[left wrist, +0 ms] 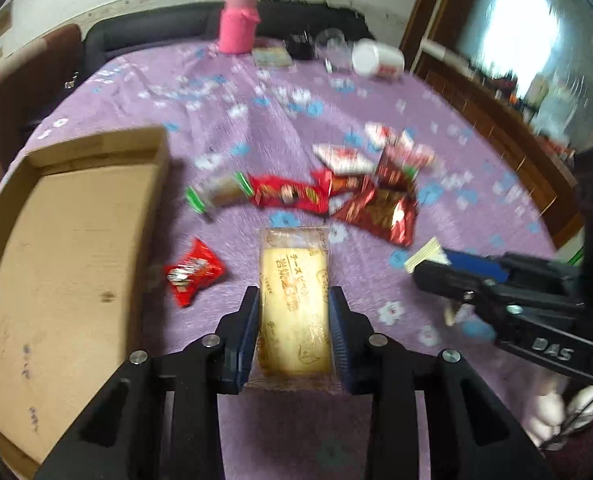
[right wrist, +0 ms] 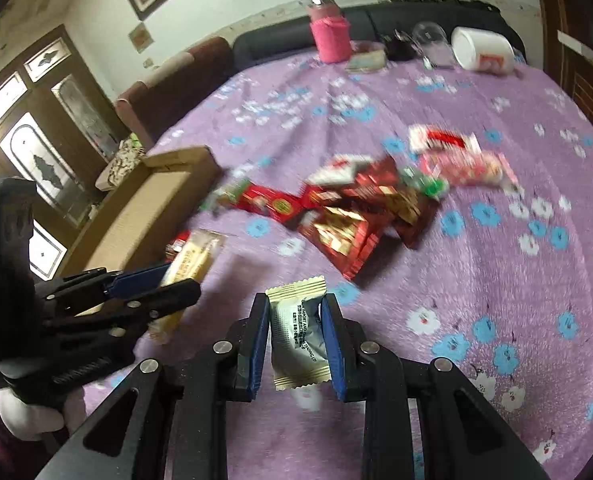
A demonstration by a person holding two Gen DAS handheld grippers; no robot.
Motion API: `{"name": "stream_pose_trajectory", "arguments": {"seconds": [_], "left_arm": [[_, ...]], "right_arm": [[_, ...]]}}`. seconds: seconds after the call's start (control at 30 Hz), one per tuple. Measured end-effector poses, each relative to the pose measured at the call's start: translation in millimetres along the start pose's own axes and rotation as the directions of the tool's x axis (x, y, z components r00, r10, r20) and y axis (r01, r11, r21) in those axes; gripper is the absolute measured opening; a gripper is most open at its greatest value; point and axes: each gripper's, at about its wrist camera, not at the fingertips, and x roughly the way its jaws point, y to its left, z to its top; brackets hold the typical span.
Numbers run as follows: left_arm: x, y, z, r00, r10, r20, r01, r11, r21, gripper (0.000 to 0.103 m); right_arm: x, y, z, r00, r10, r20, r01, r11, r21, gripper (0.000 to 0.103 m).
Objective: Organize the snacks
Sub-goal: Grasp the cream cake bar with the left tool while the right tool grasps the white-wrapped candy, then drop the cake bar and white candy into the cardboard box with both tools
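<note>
My left gripper (left wrist: 295,294) is shut on a long yellow biscuit packet (left wrist: 294,264), held lengthwise above the purple cloth. An open cardboard box (left wrist: 76,260) lies just to its left. My right gripper (right wrist: 295,300) is shut on a small grey-white packet with gold crimped ends (right wrist: 298,336). In the right wrist view the left gripper (right wrist: 184,280) and its yellow packet (right wrist: 194,258) sit at the left, near the box (right wrist: 148,208). A pile of red and white snack packets (left wrist: 356,192) (right wrist: 356,208) lies mid-table. A small red packet (left wrist: 194,272) lies beside the box.
The table wears a purple flowered cloth (right wrist: 496,240). At its far edge stand a pink bottle (left wrist: 238,24) (right wrist: 330,36), a clear glass (left wrist: 332,46) and a white jar on its side (left wrist: 378,58) (right wrist: 482,54). A dark sofa (right wrist: 280,36) runs behind.
</note>
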Motion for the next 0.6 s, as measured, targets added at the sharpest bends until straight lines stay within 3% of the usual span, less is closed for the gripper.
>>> {"name": "stream_pose_trajectory", "arguments": {"seconds": [0.13,0.27,0.4,0.6], "left_arm": [[-50.8,31.1,5.2,0.997,-0.01,0.081,0.016,0.998,-0.068,0.033],[-87.8,77.9,8.7,0.986,0.102,0.134,-0.085,0.988,-0.128,0.033],[-100.6,128.9,-1.9,0.971,0.205,0.122,-0.178,0.964,-0.2,0.033],[-89.0,186.8,-38.7,0.962,0.273,0.028,-0.253,0.922,-0.294,0.033]], "right_arm": [[-17.5,35.1,18.7,0.997,0.063,0.037,-0.061,0.997,-0.052,0.028],[-22.2,77.4,47.7,0.981,0.189,0.042,-0.185,0.979,-0.082,0.029],[0.0,124.2,69.1,0.94,0.34,-0.026,-0.341,0.936,-0.085,0.029],[78.1,191.1,44.6,0.916,0.353,-0.189,-0.377,0.92,-0.108,0.029]]}}
